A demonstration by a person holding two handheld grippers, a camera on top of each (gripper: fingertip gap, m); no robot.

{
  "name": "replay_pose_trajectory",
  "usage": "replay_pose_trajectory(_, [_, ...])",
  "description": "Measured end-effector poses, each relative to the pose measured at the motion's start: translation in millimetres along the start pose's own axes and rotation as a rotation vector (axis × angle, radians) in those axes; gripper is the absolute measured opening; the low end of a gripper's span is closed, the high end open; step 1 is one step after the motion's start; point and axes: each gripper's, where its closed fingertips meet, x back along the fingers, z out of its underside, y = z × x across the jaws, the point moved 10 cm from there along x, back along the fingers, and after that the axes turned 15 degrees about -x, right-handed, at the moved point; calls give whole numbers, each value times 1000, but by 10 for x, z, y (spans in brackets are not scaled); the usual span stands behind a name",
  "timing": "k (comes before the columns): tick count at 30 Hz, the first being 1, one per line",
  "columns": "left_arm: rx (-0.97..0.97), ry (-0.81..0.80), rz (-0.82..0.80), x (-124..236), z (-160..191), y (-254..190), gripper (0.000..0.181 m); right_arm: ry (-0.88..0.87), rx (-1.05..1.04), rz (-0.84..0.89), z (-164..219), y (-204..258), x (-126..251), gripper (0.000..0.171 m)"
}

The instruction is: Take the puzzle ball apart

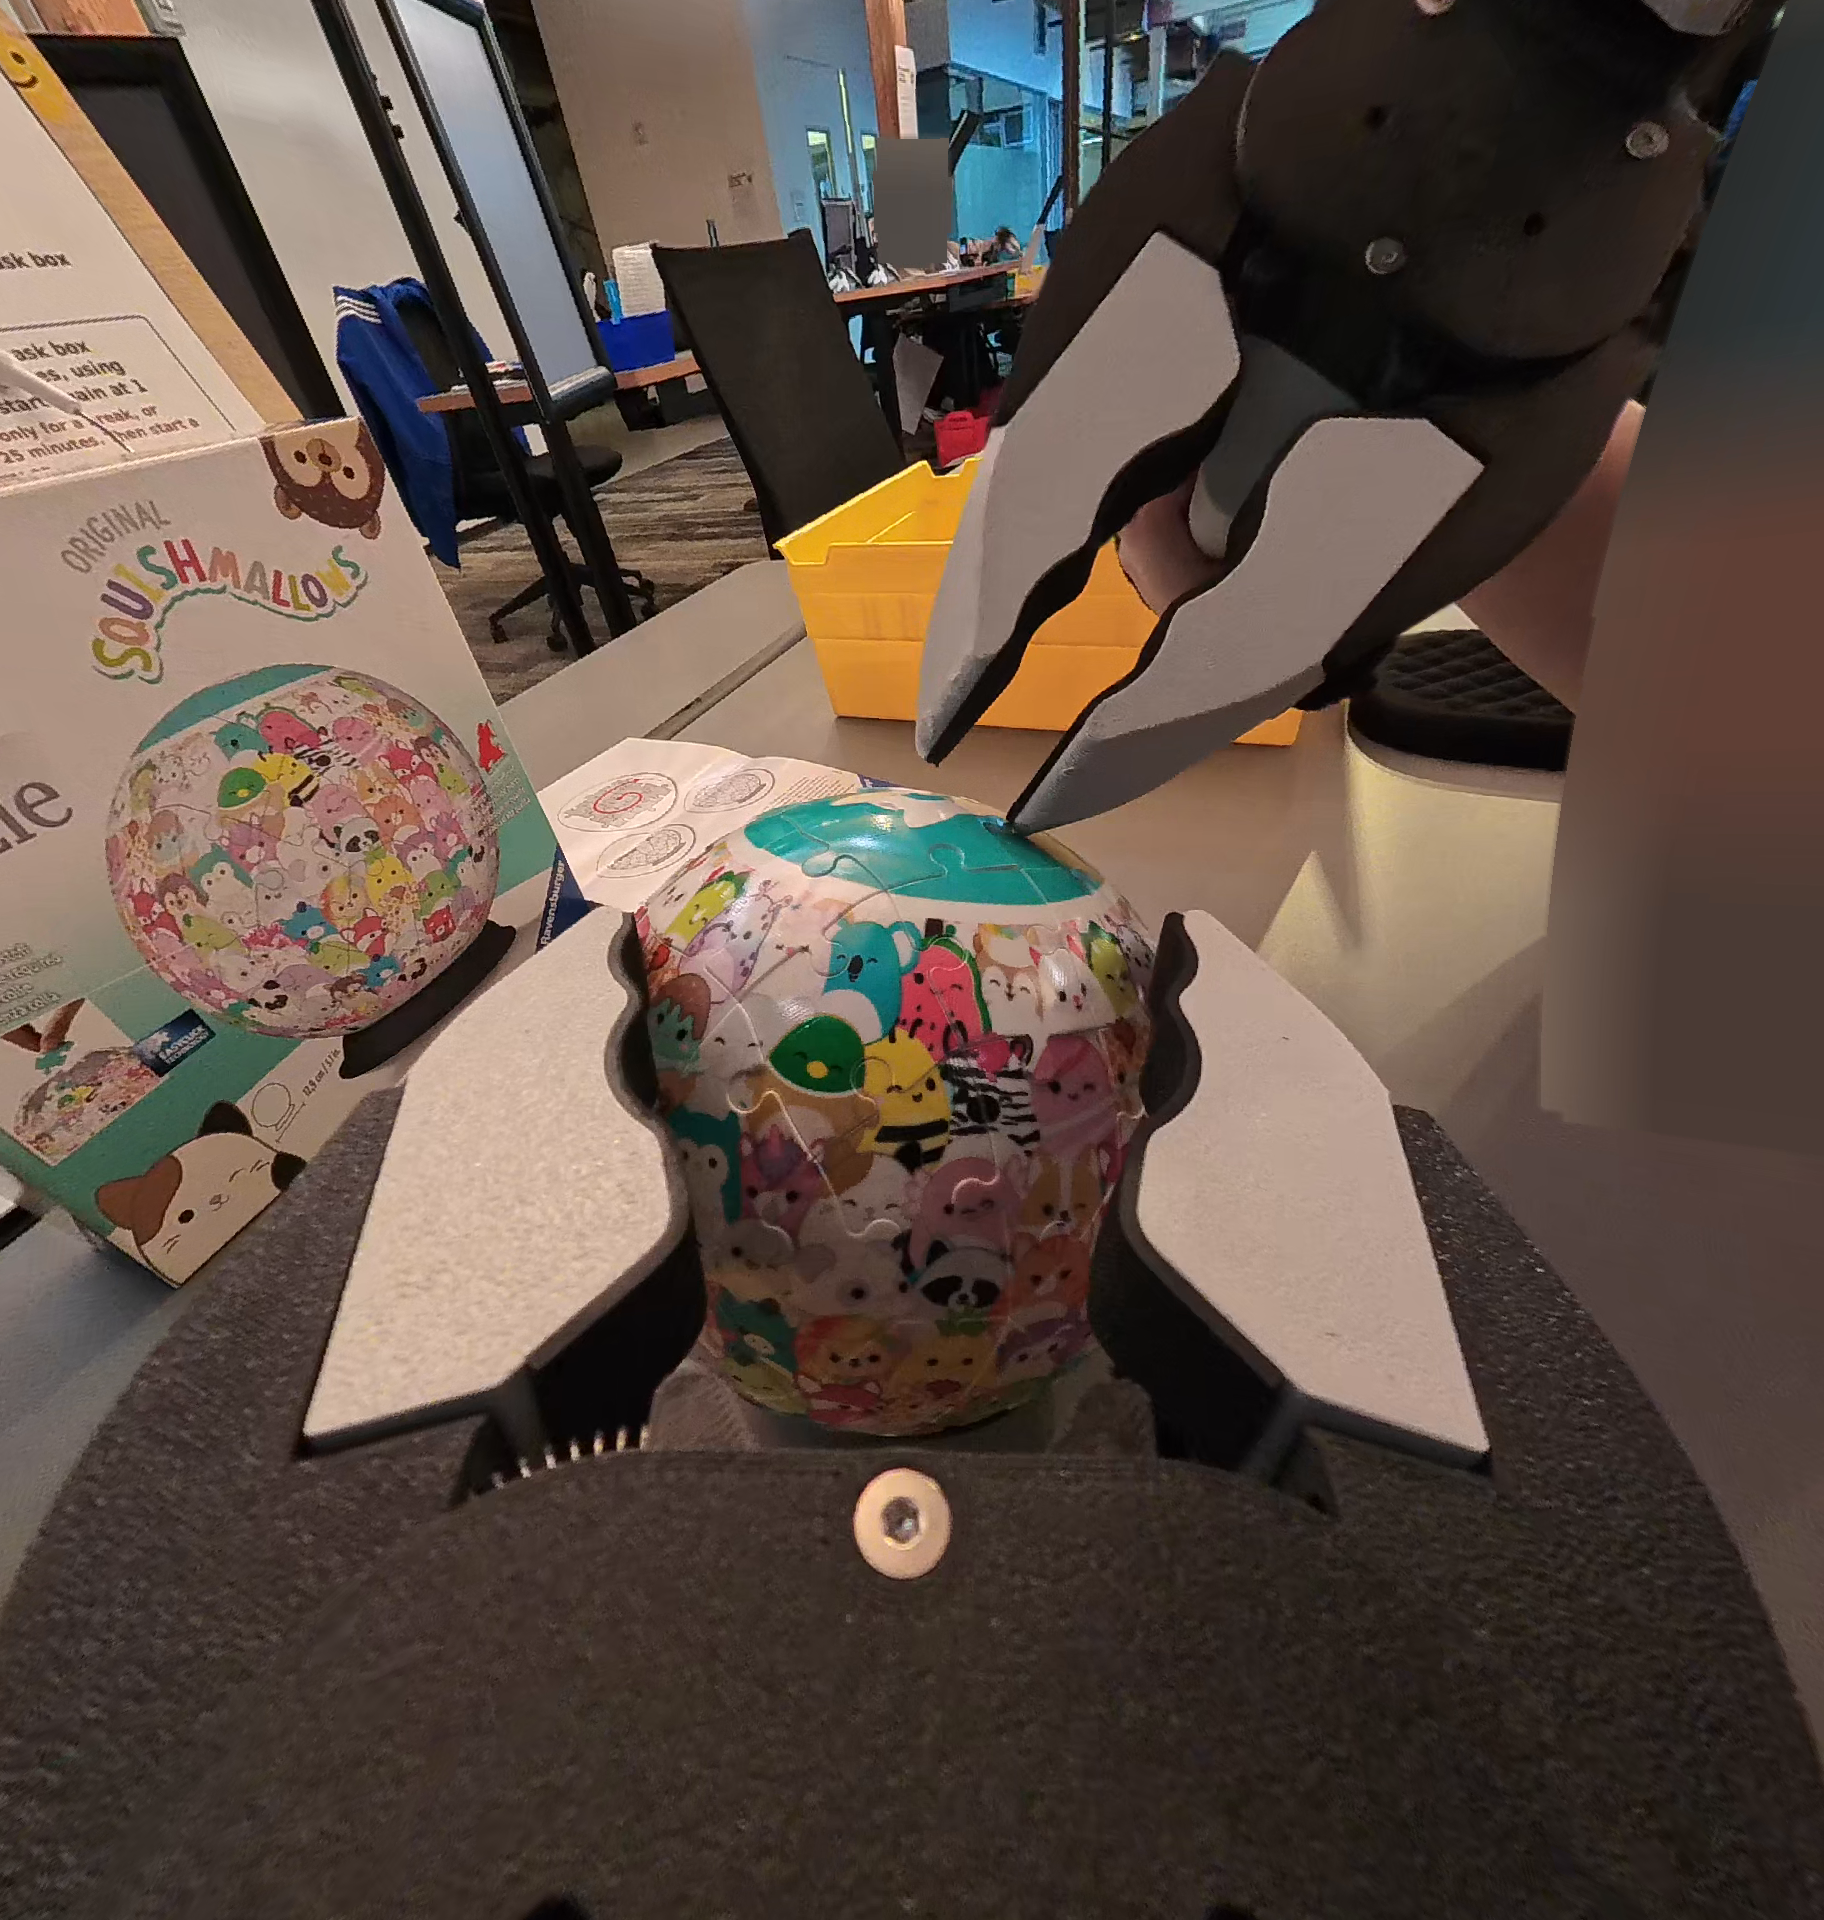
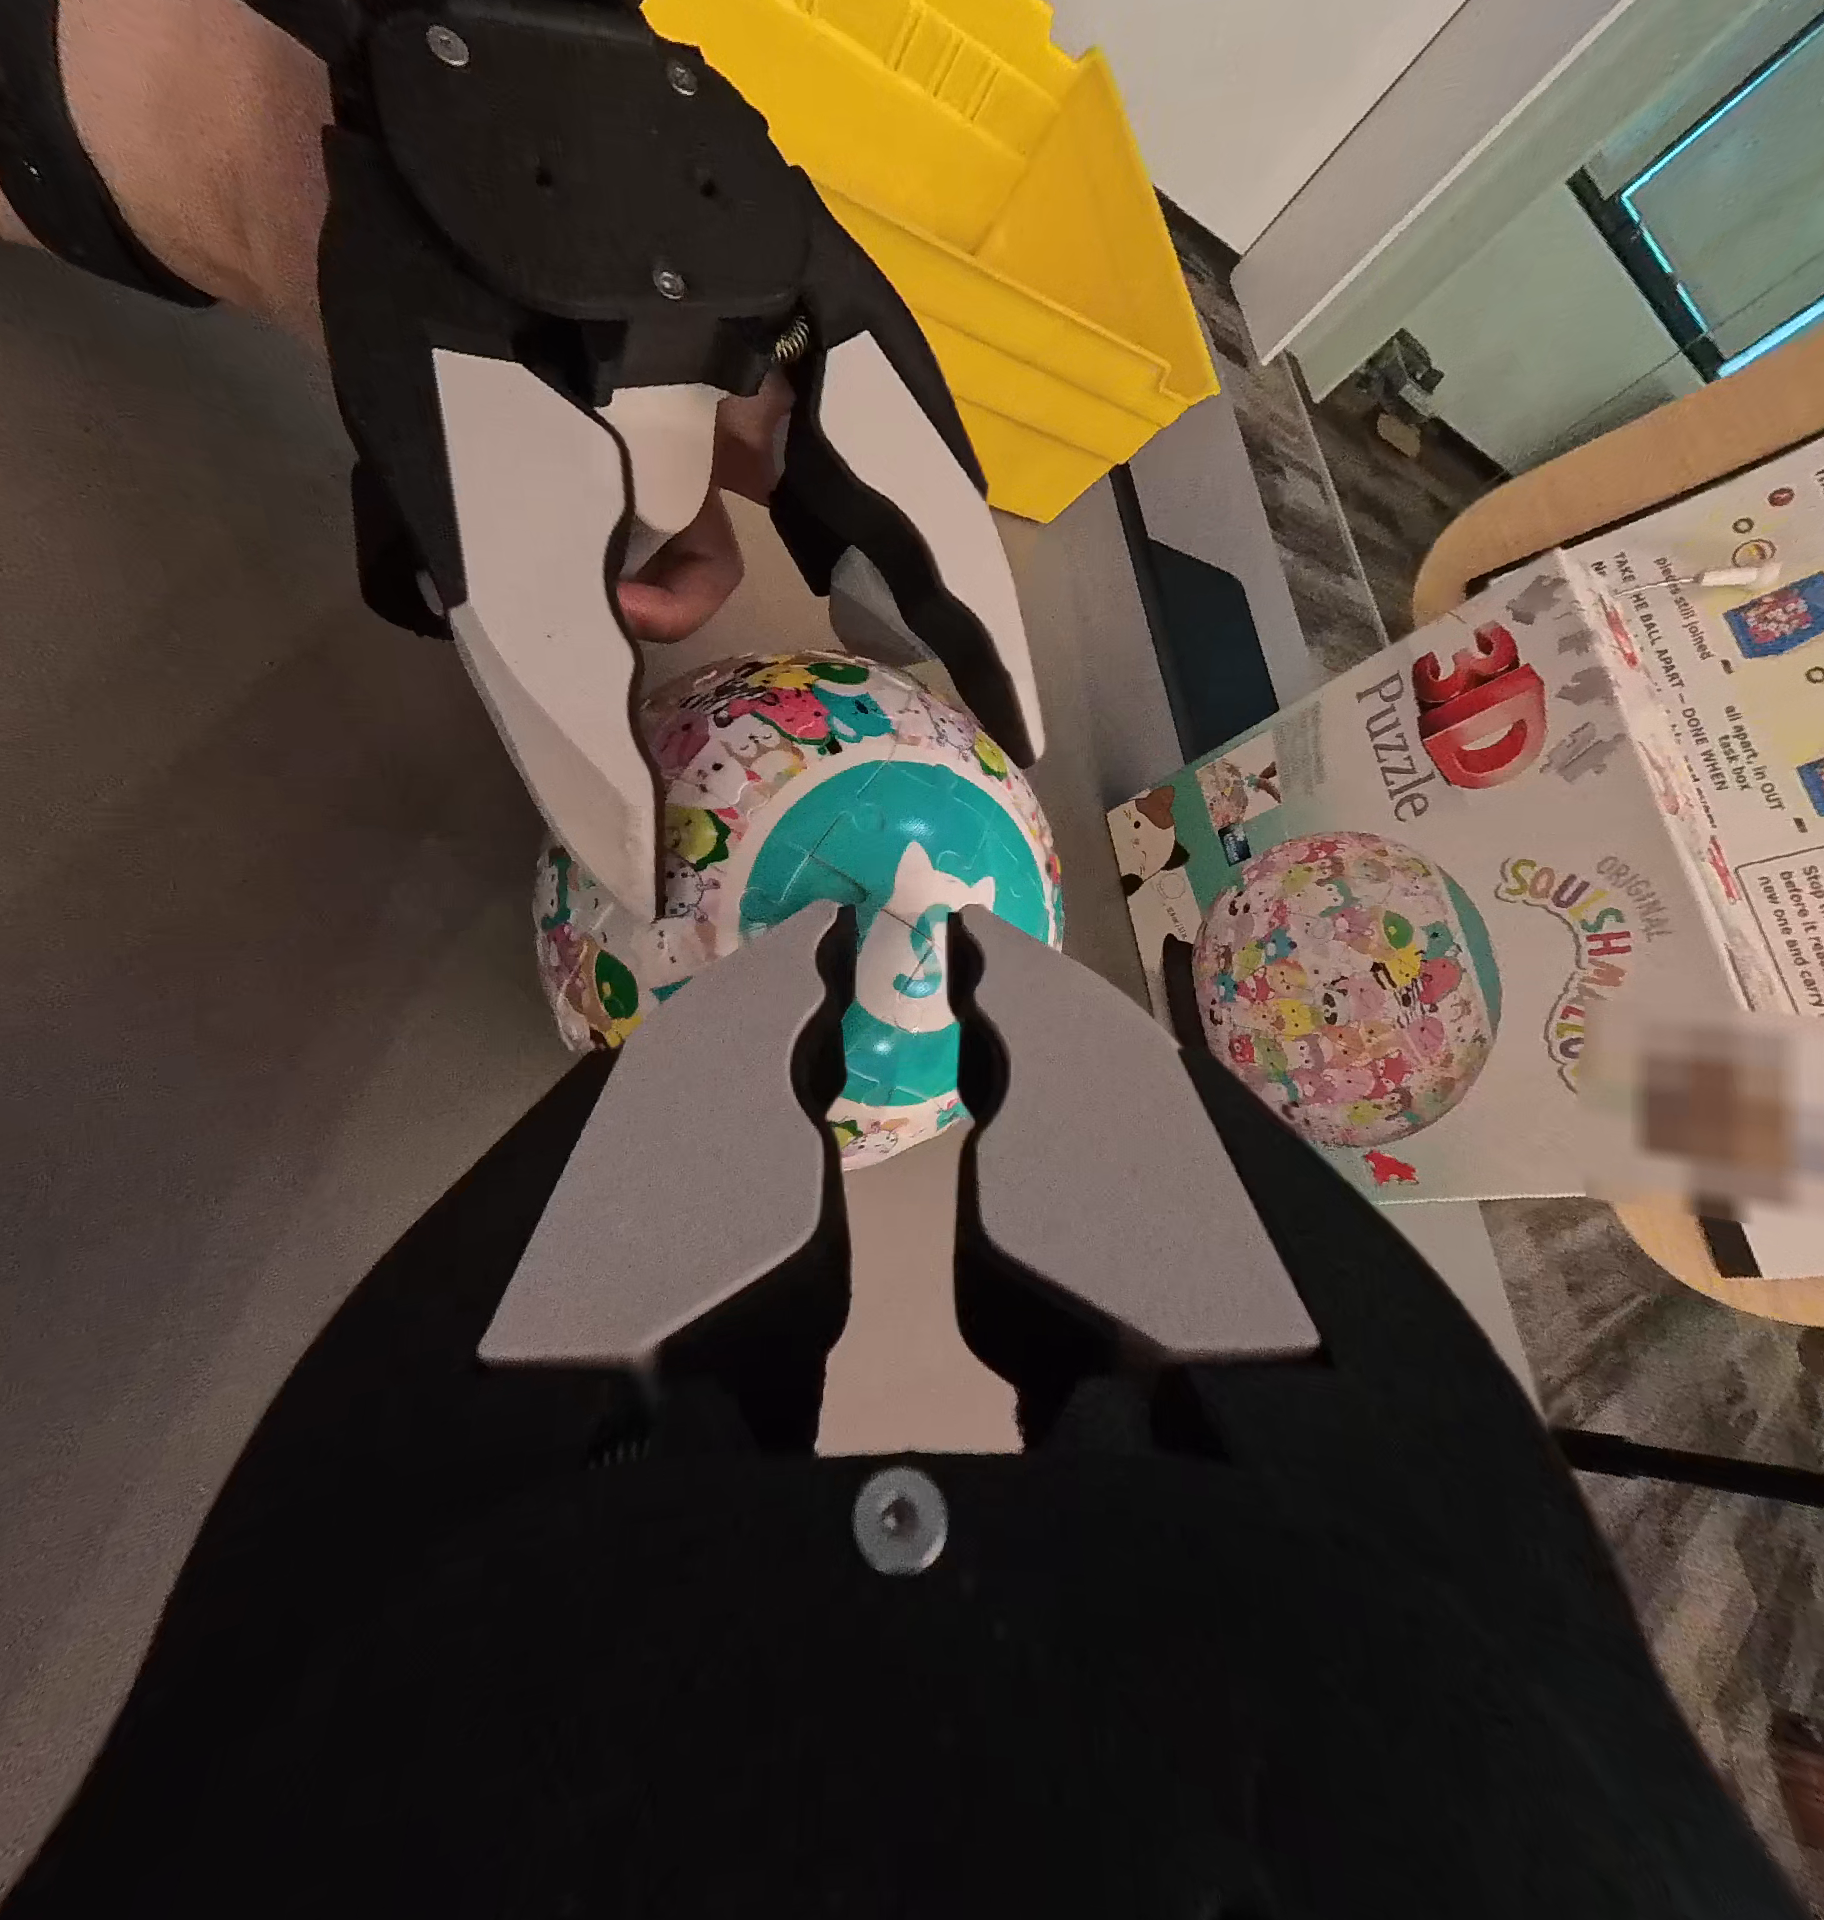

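Observation:
The puzzle ball (image 1: 887,1143), covered in colourful cartoon animals with a teal cap on top, sits on the grey table (image 1: 1407,883). My left gripper (image 1: 897,925) is shut on the ball, one finger pressed against each side. My right gripper (image 1: 975,787) comes down from the upper right, slightly open and empty, with its lower fingertip touching a seam in the teal cap. In the right wrist view, my right gripper (image 2: 900,914) points down at the teal cap of the ball (image 2: 887,821), and the left gripper (image 2: 835,816) clasps the ball from the far side.
The puzzle's box (image 1: 212,831) stands left of the ball, also seen in the right wrist view (image 2: 1407,935). A paper instruction sheet (image 1: 679,810) lies behind the ball. A yellow bin (image 1: 887,603) sits at the back. A black mesh object (image 1: 1459,696) is far right. Only a small space, under 4 cm, lies between the two pairs of fingers.

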Motion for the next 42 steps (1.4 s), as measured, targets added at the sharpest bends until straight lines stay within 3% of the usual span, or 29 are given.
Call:
replay_pose_trajectory(7, [-5,3,-1,0,-2,-7,89,-13,43,52,-29,43,-14,12])
replay_pose_trajectory(8, [-10,6,0,-1,-5,-11,89,-10,4,35,-30,21,-3,18])
replay_pose_trajectory(16, [4,0,-17,-21,31,-24,98,-54,-438,-198,73,-255,150,19])
replay_pose_trajectory(25, [25,4,-8,-49,36,-74,103,61,-394,-110,88,-42,84,13])
replay_pose_trajectory(42, [-30,46,-68,-114,14,-181,112,-53,-500,-22,132,87,81,7])
